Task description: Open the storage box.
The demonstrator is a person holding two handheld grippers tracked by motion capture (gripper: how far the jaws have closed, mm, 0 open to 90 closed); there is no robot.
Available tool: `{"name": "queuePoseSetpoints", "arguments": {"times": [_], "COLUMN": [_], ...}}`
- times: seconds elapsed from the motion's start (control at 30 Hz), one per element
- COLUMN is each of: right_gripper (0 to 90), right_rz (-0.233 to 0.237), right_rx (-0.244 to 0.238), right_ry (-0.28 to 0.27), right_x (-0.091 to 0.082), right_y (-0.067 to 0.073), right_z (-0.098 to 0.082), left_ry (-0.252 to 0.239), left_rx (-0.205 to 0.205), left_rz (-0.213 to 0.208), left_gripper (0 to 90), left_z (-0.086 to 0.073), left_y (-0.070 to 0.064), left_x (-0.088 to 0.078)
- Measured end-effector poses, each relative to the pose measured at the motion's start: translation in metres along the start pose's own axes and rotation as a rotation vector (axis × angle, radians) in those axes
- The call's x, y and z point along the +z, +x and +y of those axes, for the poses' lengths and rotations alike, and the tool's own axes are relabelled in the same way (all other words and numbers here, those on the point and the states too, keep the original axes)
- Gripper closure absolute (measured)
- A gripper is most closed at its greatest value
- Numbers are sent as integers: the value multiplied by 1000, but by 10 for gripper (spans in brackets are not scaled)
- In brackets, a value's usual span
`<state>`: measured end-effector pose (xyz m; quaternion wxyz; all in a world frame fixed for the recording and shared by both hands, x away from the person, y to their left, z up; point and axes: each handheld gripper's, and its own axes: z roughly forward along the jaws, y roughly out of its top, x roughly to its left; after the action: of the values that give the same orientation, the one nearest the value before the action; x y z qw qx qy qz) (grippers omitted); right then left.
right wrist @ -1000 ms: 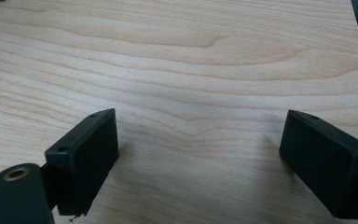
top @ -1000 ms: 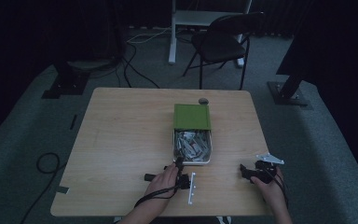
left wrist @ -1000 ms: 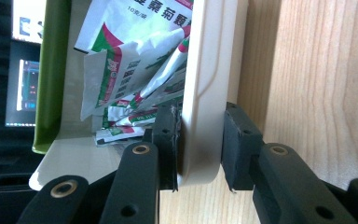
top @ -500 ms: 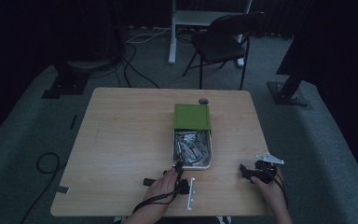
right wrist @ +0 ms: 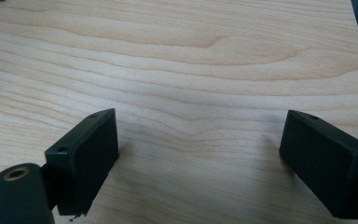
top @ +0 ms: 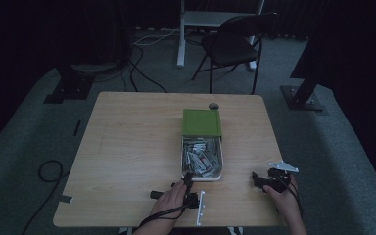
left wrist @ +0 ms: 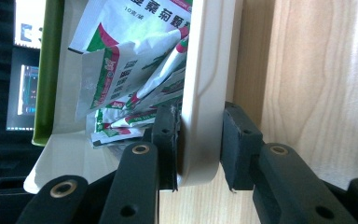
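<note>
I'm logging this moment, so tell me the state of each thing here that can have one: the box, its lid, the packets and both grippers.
white box: open, full of packets, near wall gripped
green lid: off, lying flat beyond the box
packets: loose, piled inside the box
left gripper: shut on the box wall
right gripper: open, nothing between its jaws, over bare table

a pale wooden bench [top: 127, 161] stands on grey carpet [top: 24, 147]. a small dark round thing [top: 214, 105] lies near the bench's far edge. beyond it a black folding chair [top: 235, 41] stands beside a white frame leg [top: 181, 34]. black cables [top: 142, 73] trail over the floor, and one loops at the left [top: 49, 170].
</note>
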<state>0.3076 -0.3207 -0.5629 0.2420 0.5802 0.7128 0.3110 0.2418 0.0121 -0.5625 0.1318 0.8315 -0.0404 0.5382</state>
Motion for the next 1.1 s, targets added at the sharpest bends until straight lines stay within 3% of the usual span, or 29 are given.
{"name": "queuePoseSetpoints", "arguments": {"times": [0.2, 0.37, 0.4, 0.43, 0.53, 0.57, 0.6, 0.63, 0.7, 0.8, 0.87, 0.9, 0.93, 0.97, 1.0, 1.1], "right_gripper": [113, 113, 113, 113, 113, 113, 113, 113, 113, 112, 113, 113, 113, 113, 113, 113], "right_rz": [0, 0, 0, 0, 0, 0, 0, 0, 0, 0, 0, 0, 0, 0, 0, 0], "right_rx": [1, 0, 0, 0, 0, 0, 0, 1, 0, 0, 1, 0, 0, 0, 0, 0], "right_ry": [0, 0, 0, 0, 0, 0, 0, 0, 0, 0, 0, 0, 0, 0, 0, 0], "right_x": [0, 0, 0, 0, 0, 0, 0, 0, 0, 0, 0, 0, 0, 0, 0, 0], "right_y": [0, 0, 0, 0, 0, 0, 0, 0, 0, 0, 0, 0, 0, 0, 0, 0], "right_z": [0, 0, 0, 0, 0, 0, 0, 0, 0, 0, 0, 0, 0, 0, 0, 0], "left_ry": [-4, -24, -46, -50, -65, -65, -76, -76, -97, -121, -146, -146, -163, -163, -181, -195], "left_rx": [-25, -72, -113, -117, -180, -180, -234, -234, -286, -310, -361, -361, -404, -404, -445, -477], "left_rz": [-12, -31, -50, -56, -87, -87, -106, -106, -144, -164, -192, -192, -222, -222, -238, -259], "left_gripper": [687, 663, 646, 646, 622, 622, 621, 620, 609, 607, 607, 591, 569, 567, 567, 567], "left_z": [0, 0, 0, 0, -2, -2, -4, -4, -5, -5, -7, -7, -8, -8, -9, -10], "left_y": [0, 2, 3, 4, 7, 7, 9, 9, 13, 15, 18, 18, 20, 20, 22, 24], "left_x": [-2, -5, -6, -7, -8, -8, -8, -8, -11, -13, -15, -15, -17, -17, -19, -22]}}
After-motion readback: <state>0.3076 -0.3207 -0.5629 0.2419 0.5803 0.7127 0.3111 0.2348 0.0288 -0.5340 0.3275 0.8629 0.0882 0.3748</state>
